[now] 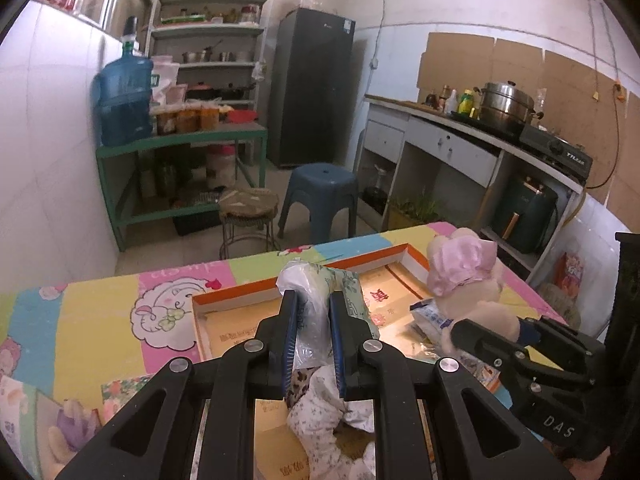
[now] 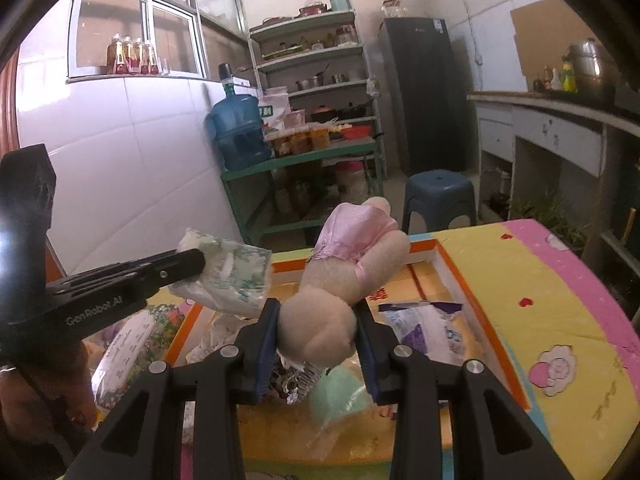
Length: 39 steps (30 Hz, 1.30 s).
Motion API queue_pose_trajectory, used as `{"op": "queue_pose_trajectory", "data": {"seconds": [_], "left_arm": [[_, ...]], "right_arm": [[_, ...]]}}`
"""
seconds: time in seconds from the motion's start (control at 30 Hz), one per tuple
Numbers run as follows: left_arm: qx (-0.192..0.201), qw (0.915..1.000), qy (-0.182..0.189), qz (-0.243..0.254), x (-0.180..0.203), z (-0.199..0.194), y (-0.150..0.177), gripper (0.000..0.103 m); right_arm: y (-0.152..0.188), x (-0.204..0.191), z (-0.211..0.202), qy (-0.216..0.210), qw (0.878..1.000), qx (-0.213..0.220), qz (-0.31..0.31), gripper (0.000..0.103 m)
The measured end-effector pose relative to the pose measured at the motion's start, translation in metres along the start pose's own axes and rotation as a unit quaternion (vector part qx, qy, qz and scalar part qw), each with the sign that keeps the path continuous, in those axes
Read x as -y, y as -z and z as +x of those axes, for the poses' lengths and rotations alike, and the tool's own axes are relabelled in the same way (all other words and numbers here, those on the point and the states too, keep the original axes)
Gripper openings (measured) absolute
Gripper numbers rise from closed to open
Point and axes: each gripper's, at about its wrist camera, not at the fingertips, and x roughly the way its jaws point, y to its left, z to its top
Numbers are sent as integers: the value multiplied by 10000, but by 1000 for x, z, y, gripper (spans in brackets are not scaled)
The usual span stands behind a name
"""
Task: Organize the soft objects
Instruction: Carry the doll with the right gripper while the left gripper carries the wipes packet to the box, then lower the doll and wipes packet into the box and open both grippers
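Note:
My left gripper (image 1: pixel 313 300) is shut on a green-flowered tissue pack in clear plastic (image 1: pixel 320 284) and holds it above the orange-rimmed cardboard box (image 1: pixel 236 292). The pack also shows in the right wrist view (image 2: pixel 228 276). My right gripper (image 2: pixel 316 312) is shut on a beige plush toy with a pink satin bonnet (image 2: pixel 340 280), held above the box (image 2: pixel 460 276). The plush also shows in the left wrist view (image 1: pixel 468 276). Inside the box lie a blue-white packet (image 2: pixel 424 328), a mint-green soft item (image 2: pixel 340 396) and a flowered cloth (image 1: pixel 320 408).
The box lies on a table with a pastel cartoon cloth (image 1: pixel 92 320). Another flowered pack (image 2: pixel 128 352) lies left of the box. Beyond the table stand a blue stool (image 1: pixel 320 196), a round stool (image 1: pixel 248 208), a green rack (image 1: pixel 180 148) and a counter (image 1: pixel 460 128).

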Motion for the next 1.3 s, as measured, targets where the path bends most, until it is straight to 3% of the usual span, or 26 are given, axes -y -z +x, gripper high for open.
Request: {"op": "queue_pose_trajectory", "data": {"seconds": [0.67,0.77,0.83,0.93,1.3], "left_arm": [[-772,9963,103,-358,-14,52,10,19],[-796,9962,55,-358,-14,52,12,27],[-755,9965,57,-352,-14,50,12,45],[-664,9972,77,-343,-12,44,13,59],[-441,9979,187,-441,-10,20,12,61]], "right_arm": [[9,-2,57,-159,9970,-759,-54,39],[10,-2,55,-55,9973,-723,-85,40],[10,-2,53,-19,9976,-683,-85,42],[11,-1,49,23,9980,-629,-74,44],[12,2,29,29,9990,-441,79,45]]}}
